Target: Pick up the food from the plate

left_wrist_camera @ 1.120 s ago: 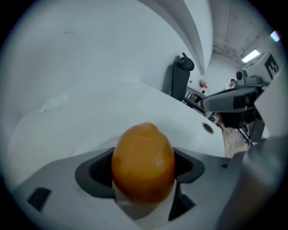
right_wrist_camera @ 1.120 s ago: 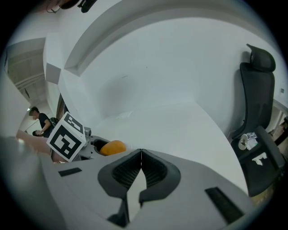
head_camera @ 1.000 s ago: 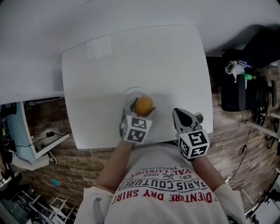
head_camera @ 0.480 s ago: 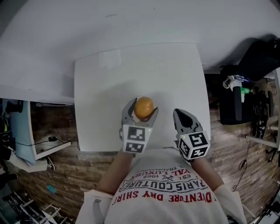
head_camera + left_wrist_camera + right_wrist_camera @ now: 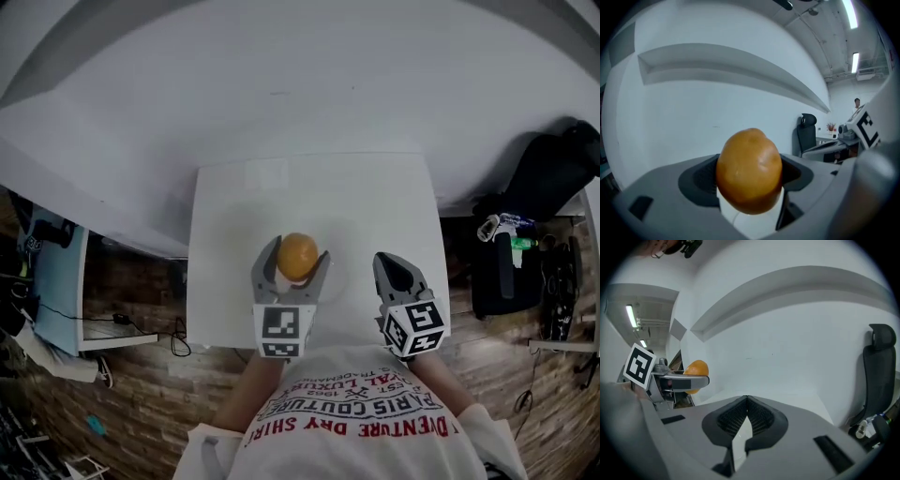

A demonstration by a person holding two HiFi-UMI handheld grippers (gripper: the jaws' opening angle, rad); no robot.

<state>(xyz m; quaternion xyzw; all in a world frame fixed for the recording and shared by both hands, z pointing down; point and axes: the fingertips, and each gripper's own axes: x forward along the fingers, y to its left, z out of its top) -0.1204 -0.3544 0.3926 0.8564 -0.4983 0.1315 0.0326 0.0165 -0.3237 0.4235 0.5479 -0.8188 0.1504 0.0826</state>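
White surface (image 5: pixel 375 202) sits below both grippers, by a white wall (image 5: pixel 281 94). The left gripper (image 5: pixel 294 262) pinches the orange food (image 5: pixel 297 255); the right gripper (image 5: pixel 392 270), alongside, is pressed together, empty. Only the gripper views show a chair (image 5: pixel 879 371).

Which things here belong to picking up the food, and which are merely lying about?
Belong to the job:
orange food
left gripper, shut on it
white table below

Lying about:
right gripper, shut and empty
black office chair
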